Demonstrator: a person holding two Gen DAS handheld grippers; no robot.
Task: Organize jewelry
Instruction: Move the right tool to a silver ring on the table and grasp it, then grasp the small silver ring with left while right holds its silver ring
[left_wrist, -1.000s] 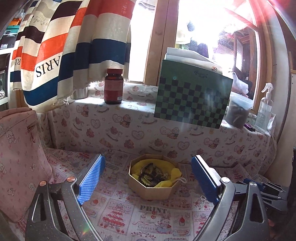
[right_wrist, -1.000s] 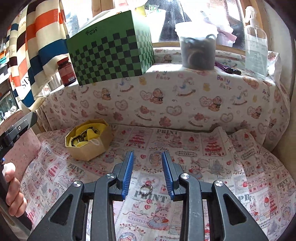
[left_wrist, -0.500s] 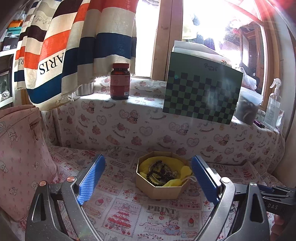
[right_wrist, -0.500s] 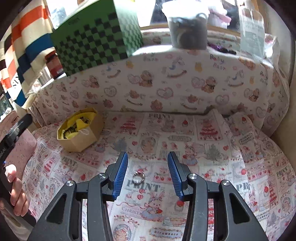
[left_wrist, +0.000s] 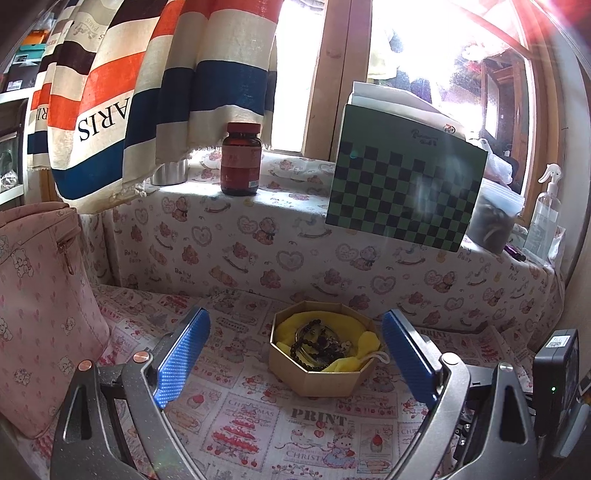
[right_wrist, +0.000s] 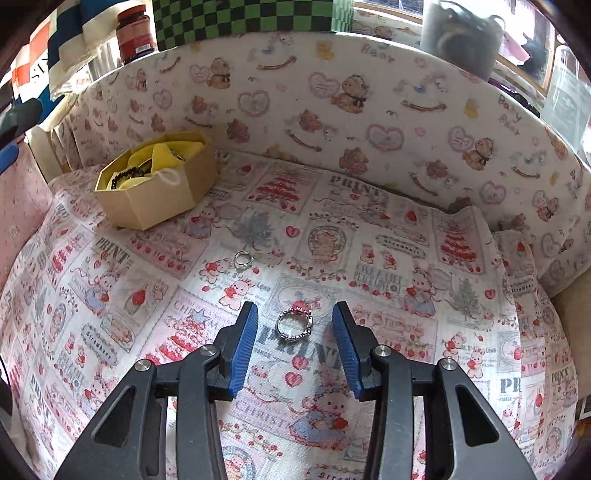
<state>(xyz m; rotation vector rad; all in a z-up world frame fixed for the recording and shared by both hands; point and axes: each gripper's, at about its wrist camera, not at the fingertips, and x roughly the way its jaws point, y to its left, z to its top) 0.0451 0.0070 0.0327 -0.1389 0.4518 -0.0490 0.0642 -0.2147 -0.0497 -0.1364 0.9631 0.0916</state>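
Note:
A silver ring with a beaded crown edge (right_wrist: 294, 325) lies flat on the printed cloth, between the blue pads of my right gripper (right_wrist: 295, 308). The jaws are closing, and both pads stand clear of the ring. A second, smaller silver ring (right_wrist: 243, 258) lies further away to the left. The octagonal cardboard box (right_wrist: 155, 199) holds a yellow cloth and dark bead bracelets. In the left wrist view that box (left_wrist: 321, 376) sits ahead of my left gripper (left_wrist: 295, 314), which is wide open and holds nothing.
A cloth-covered ledge (left_wrist: 295, 229) rises behind the work surface and carries a brown bottle (left_wrist: 241, 158), a green checkered box (left_wrist: 402, 184) and a spray bottle (left_wrist: 546, 210). A pink bag (left_wrist: 40, 314) stands at the left. Striped fabric (left_wrist: 147, 81) hangs above.
My right gripper has dropped and tilted down toward the cloth, and its jaws stand wider than a second ago. The crown ring now looks larger between them. The left gripper has stayed put.

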